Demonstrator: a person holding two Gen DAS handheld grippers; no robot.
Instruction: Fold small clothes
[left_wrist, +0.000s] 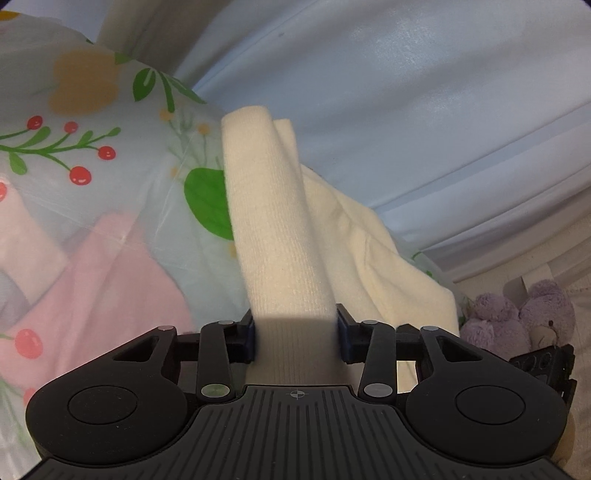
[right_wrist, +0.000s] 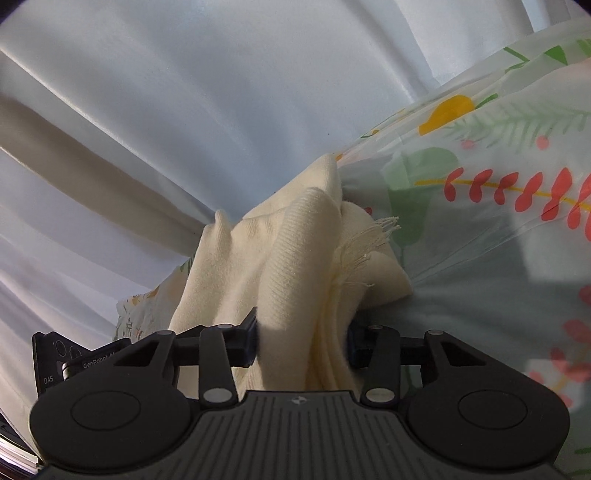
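Left wrist view: the left gripper (left_wrist: 295, 334) is squeezing a cream knit cloth (left_wrist: 273, 229) between its two fingers. A rolled band of the cloth is sticking up and away from the fingers, and the rest is hanging off to the right. The cloth is lying over a flowery sheet (left_wrist: 92, 122) with red berries and green leaves. A pink garment (left_wrist: 99, 280) is lying on the left, under the see-through sheet. A purple plush toy (left_wrist: 517, 317) is sitting far right. A pale curtain (left_wrist: 424, 92) is hanging behind.

Right wrist view: the right gripper (right_wrist: 303, 341) is pinching a bunched part of the cream knit cloth (right_wrist: 295, 251) too. A frayed edge (right_wrist: 373, 236) is poking out on the right. The flowery sheet (right_wrist: 498, 192) is lying to the right, and the pale curtain (right_wrist: 166, 92) is filling the left.
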